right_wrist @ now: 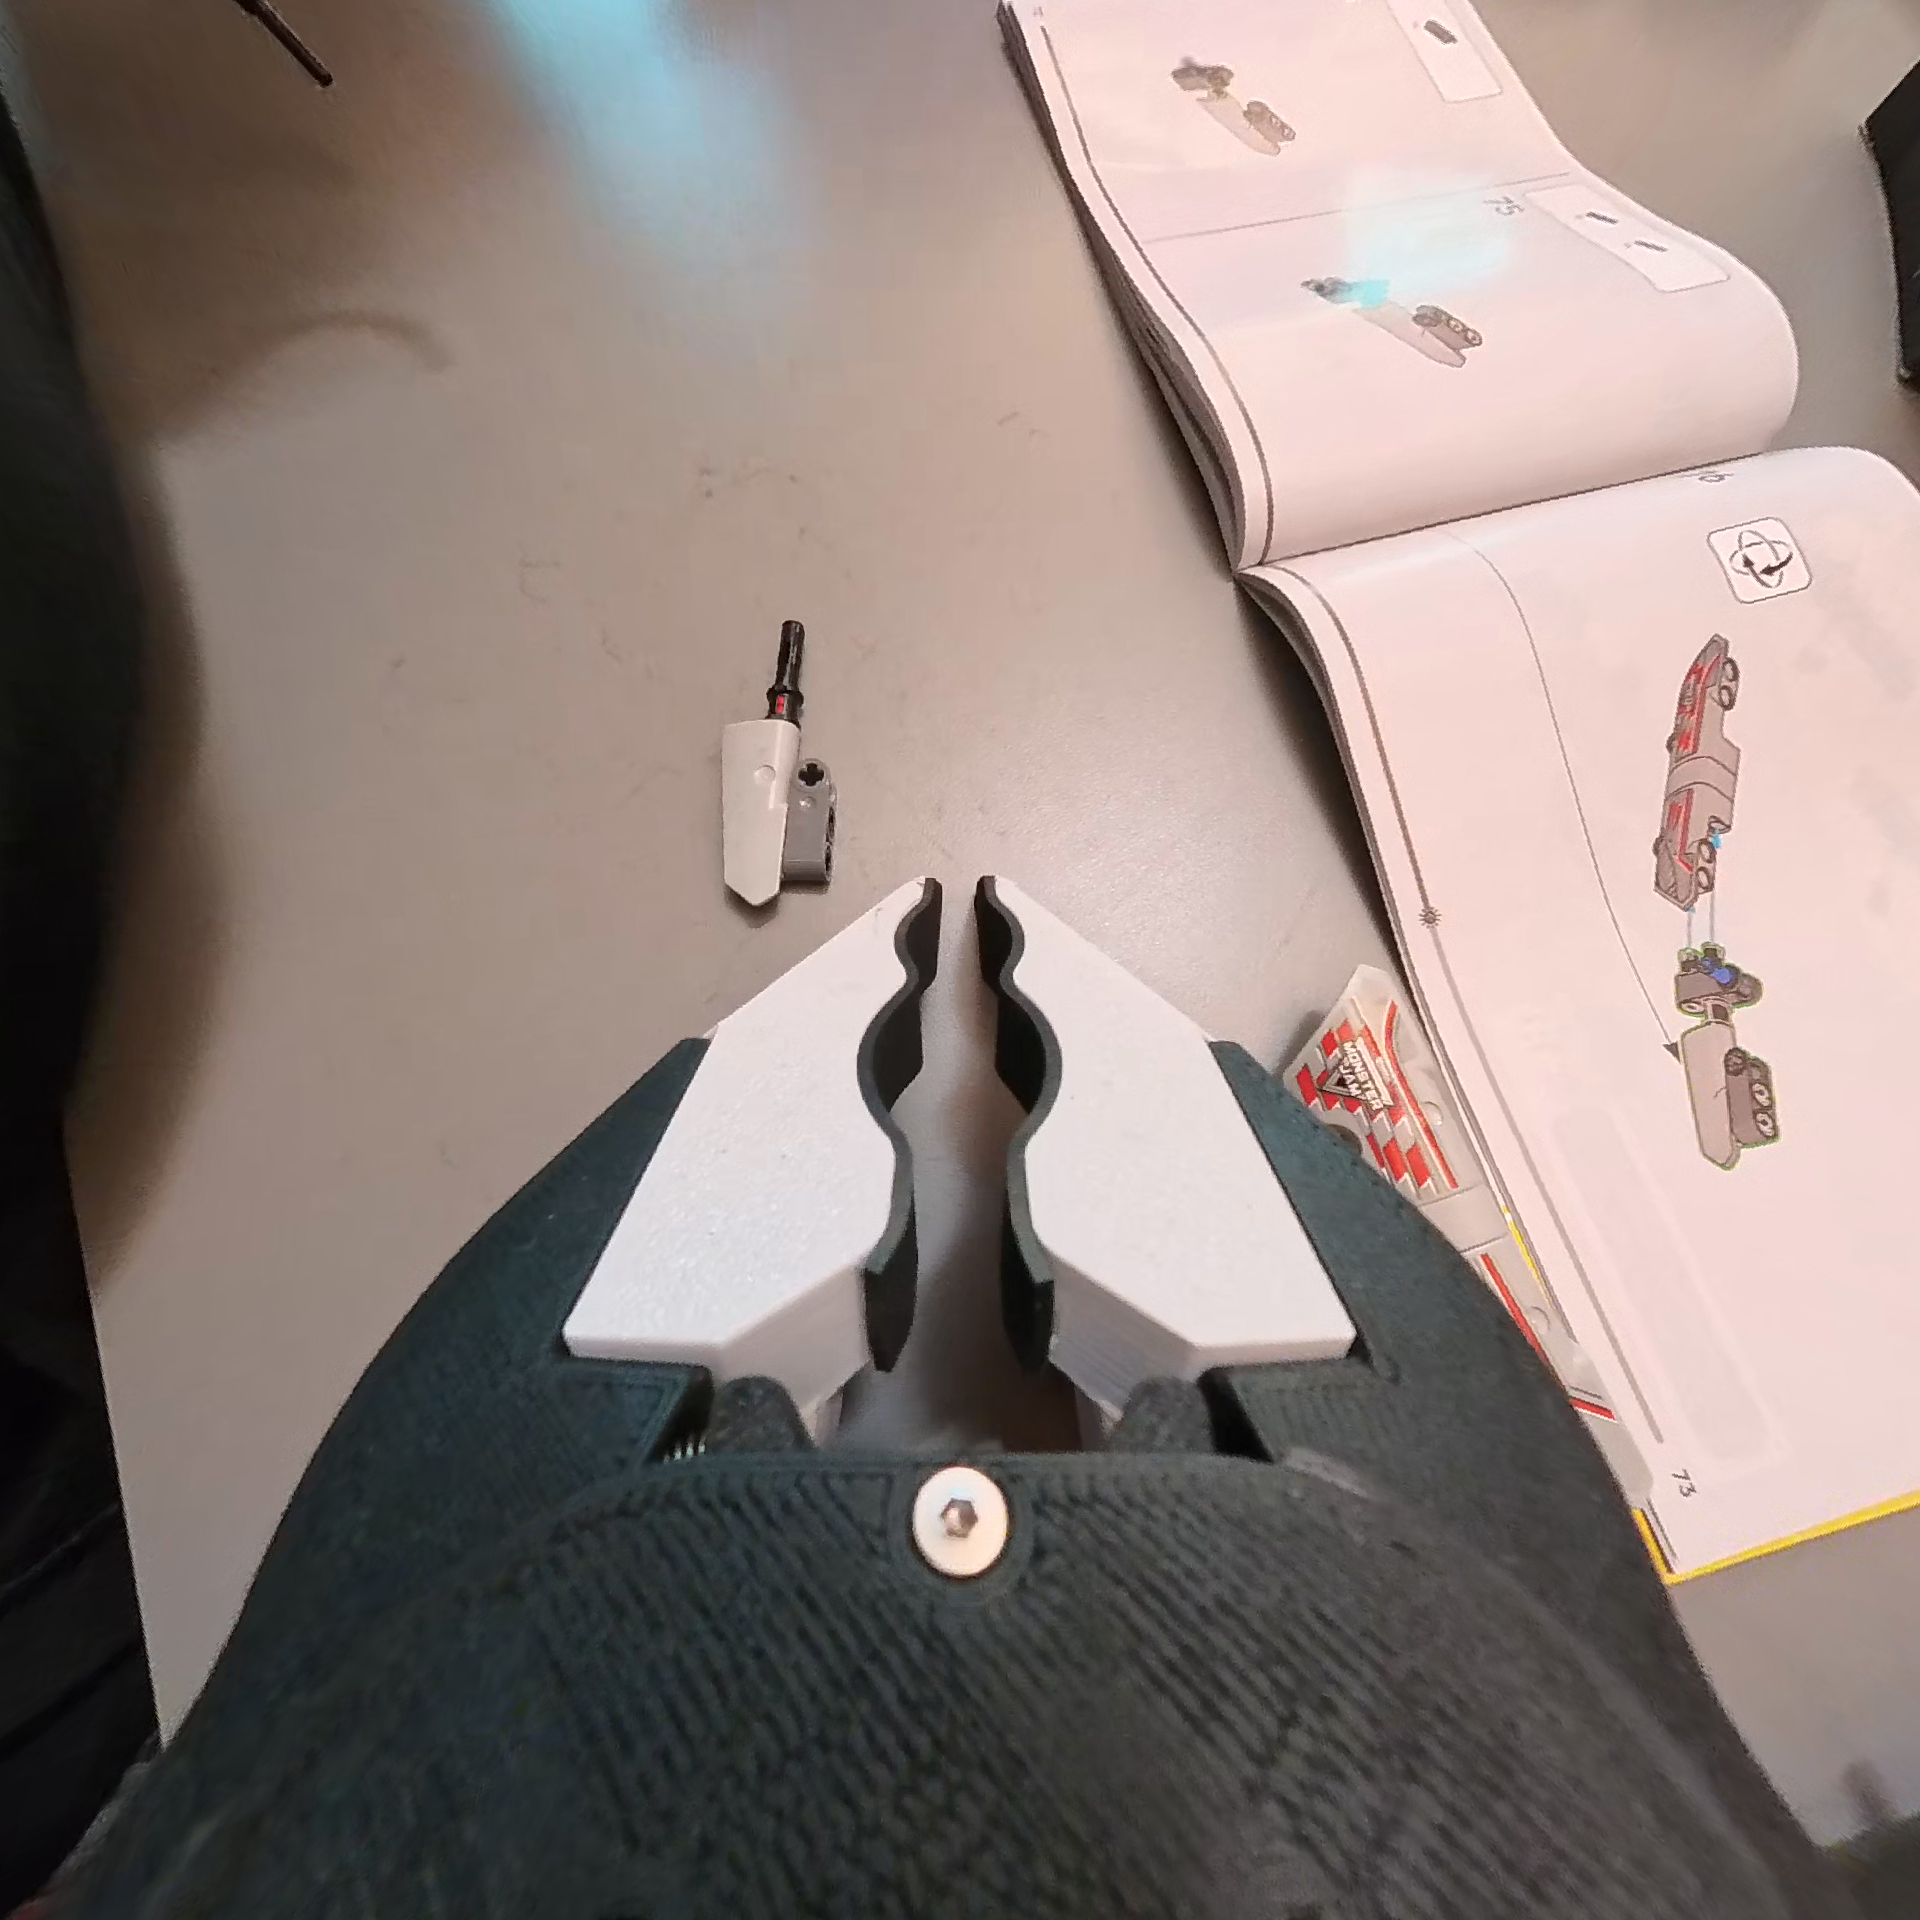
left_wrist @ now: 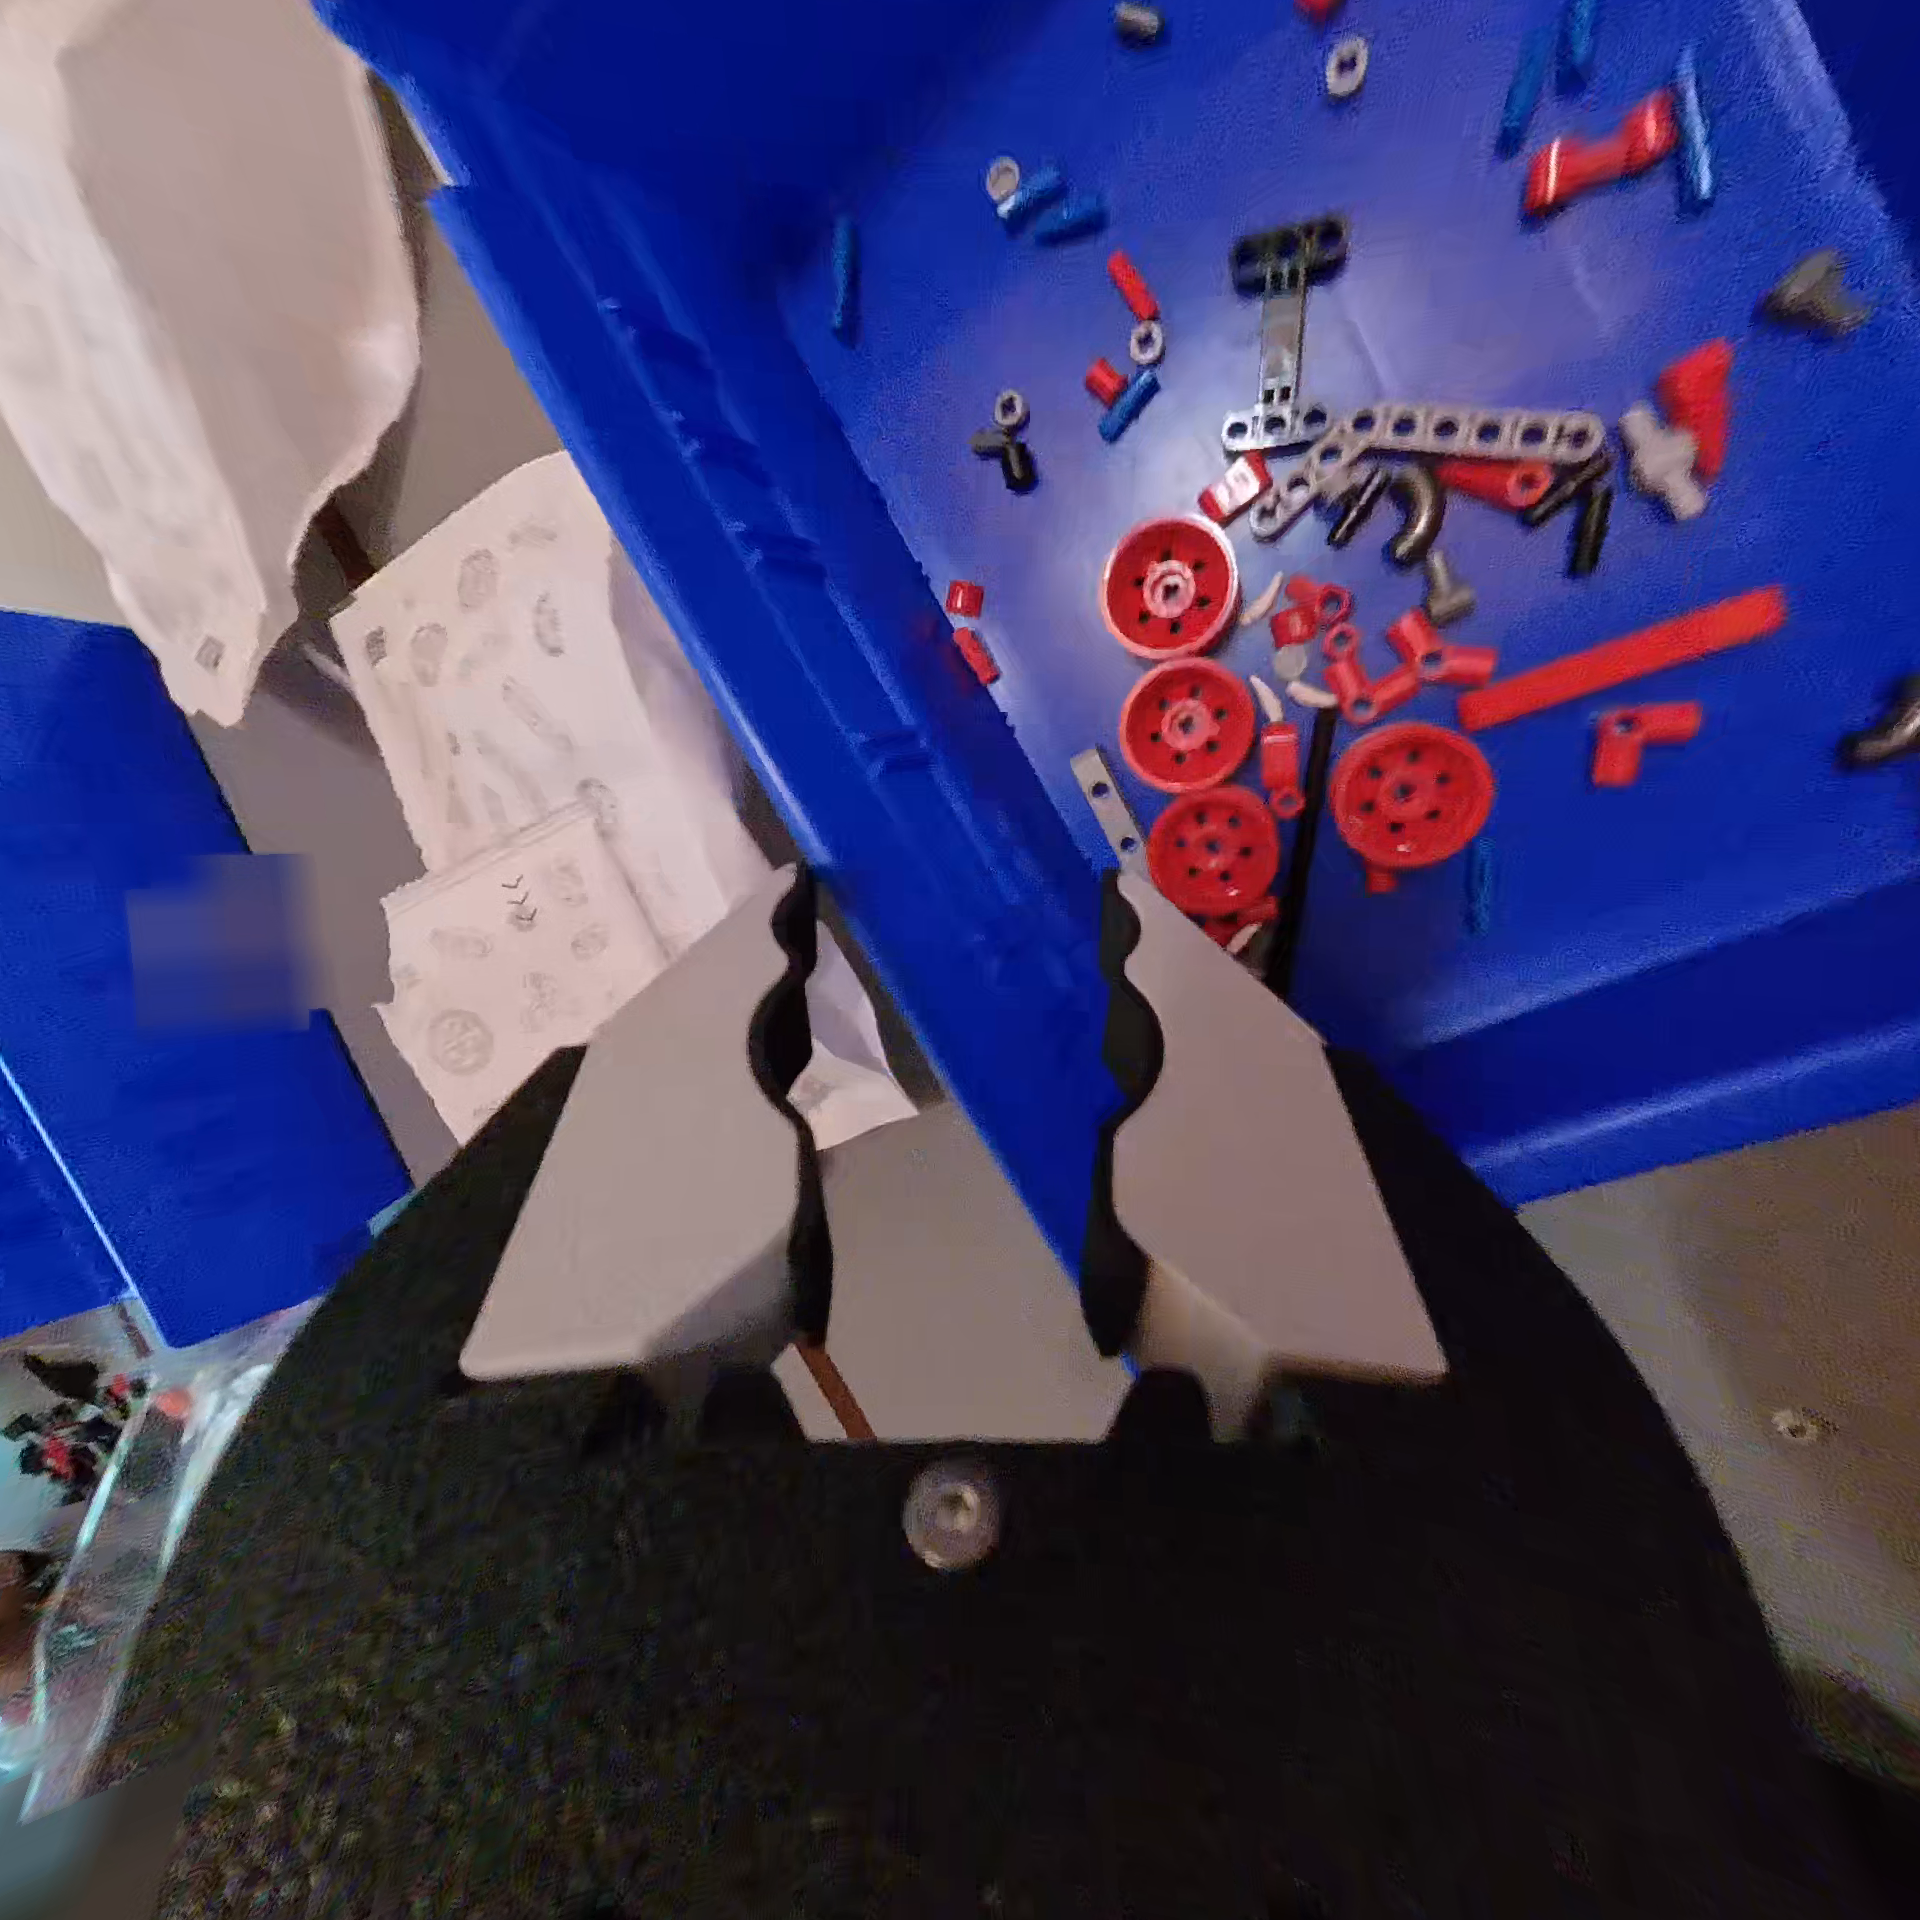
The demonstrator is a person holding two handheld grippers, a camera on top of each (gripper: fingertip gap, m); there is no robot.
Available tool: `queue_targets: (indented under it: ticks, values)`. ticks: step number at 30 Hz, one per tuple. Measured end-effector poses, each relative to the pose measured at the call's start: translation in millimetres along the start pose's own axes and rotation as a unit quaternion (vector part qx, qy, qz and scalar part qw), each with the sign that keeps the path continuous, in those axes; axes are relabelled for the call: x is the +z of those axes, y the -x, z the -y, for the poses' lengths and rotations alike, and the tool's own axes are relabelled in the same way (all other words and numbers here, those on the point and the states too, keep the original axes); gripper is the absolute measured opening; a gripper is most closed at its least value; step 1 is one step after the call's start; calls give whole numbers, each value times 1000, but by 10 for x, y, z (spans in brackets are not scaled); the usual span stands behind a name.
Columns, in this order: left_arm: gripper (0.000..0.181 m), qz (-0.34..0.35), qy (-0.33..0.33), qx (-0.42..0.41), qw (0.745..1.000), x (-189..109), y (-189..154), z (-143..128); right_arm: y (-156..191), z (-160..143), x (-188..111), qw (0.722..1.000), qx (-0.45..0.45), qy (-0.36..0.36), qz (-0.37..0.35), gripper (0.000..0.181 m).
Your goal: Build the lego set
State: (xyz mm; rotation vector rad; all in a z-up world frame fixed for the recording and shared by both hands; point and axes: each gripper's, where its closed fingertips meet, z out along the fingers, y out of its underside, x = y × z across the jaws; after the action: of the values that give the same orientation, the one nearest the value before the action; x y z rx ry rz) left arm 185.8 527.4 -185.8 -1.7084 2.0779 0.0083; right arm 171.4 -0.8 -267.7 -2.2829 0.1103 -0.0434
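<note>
On a grey table [right_wrist: 520,468], a small sub-assembly [right_wrist: 769,800] is seen just ahead-left of the nearly closed, empty right gripper [right_wrist: 957,888], its long axis running away from it, while the wide-open left gripper [left_wrist: 956,883] is poised at the parts bin [left_wrist: 727,520].

Left wrist view dim and soft w/ motion blur; right wrist view bright and sharp.

You get smeared detail on the blue bin [left_wrist: 1039,935] and loose parts, edges bent by the wide lens. On your right, a cyan-white glare streak hits the grey table [right_wrist: 665,156], glare whitens the booklet [right_wrist: 1382,218], dark shadow fills the left edge.
</note>
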Motion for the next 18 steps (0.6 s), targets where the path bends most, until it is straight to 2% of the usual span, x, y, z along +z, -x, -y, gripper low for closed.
queue_targets:
  ticks: [1, 2, 3, 4, 6, 8, 9, 11, 13, 14, 16, 18]
  values:
    - [39, 4, 17, 13, 1000, -12, -48, -30, 0, -1, -1, 1000, 0, 0, 0, 5]
    - [56, 61, 20, 4, 998, -73, 79, -2, 1, 0, 0, 1000, 0, 0, 0, 5]
    - [54, 124, 3, -14, 992, -176, 239, 86, 0, 1, -1, 1000, -1, 0, -1, 5]
    - [51, 146, -23, -27, 989, -260, 296, 177, 0, 0, -1, 1000, -1, 0, -1, 5]
    - [31, 176, -58, -36, 982, -346, 396, 287, 0, 0, -1, 1000, -6, 0, -5, 5]
    - [52, 178, -47, -45, 982, -351, 401, 263, 0, 0, -1, 1000, -15, 0, -13, 5]
    - [49, 147, -59, -36, 987, -334, 282, 316, -1, 1, -1, 1000, -19, 0, -17, 5]
    - [29, -17, -129, 21, 991, -330, -358, 572, -1, 1, -1, 1000, -23, 0, -20, 5]
    - [25, -192, -134, 105, 966, -375, -1132, 617, -4, 1, -1, 1000, -23, 0, -21, 6]
    - [25, -246, -113, 153, 951, -351, -1429, 553, -5, 2, -1, 1000, -21, 0, -20, 6]
    - [28, -283, -64, 226, 930, -184, -1798, 423, -5, 1, -1, 1000, -20, 0, -19, 6]
    - [27, -315, -19, 254, 914, -66, -2067, 313, -7, 1, -2, 999, -25, 0, -24, 6]
